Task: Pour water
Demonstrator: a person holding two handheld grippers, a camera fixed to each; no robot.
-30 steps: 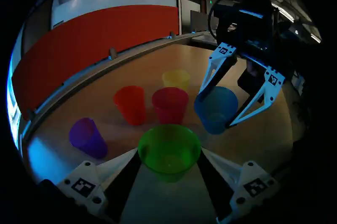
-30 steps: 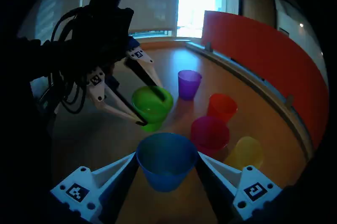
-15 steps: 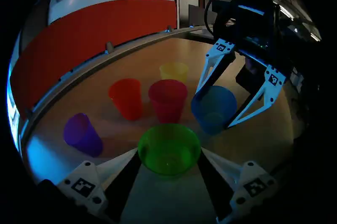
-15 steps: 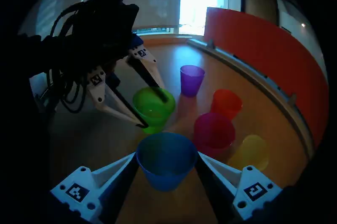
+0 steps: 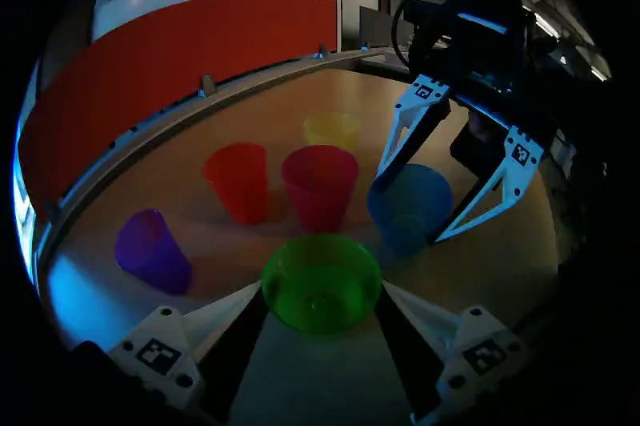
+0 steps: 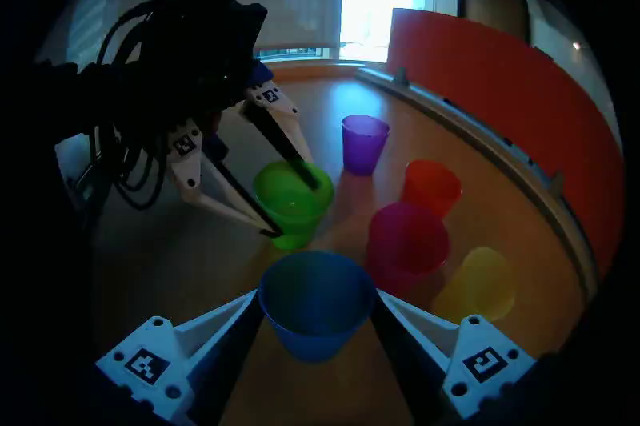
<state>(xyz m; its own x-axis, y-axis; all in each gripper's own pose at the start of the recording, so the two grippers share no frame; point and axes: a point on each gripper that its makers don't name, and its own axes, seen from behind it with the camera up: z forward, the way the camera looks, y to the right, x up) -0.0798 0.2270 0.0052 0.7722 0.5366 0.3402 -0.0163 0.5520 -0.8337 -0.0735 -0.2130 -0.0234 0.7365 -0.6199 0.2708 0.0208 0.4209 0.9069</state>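
Tabletop [image 5: 264,118]: green cup [image 5: 322,282] in left gripper [image 5: 322,288], blue cup [image 6: 317,306] apparently in right gripper [image 6: 317,295].

Yellow cup [image 5: 332,128]: lower half hidden behind red cup [image 5: 320,186]. Blue cup [image 5: 410,206]: both sides partly covered by right gripper [image 5: 410,210] fingers. Water inside it and inside green cup [image 5: 322,282]: can't tell. In right gripper view, whatever holds left gripper [image 6: 294,207] is a dark silhouette, no detail. Both camera-side gripper bodies cut off at the bottom edge.
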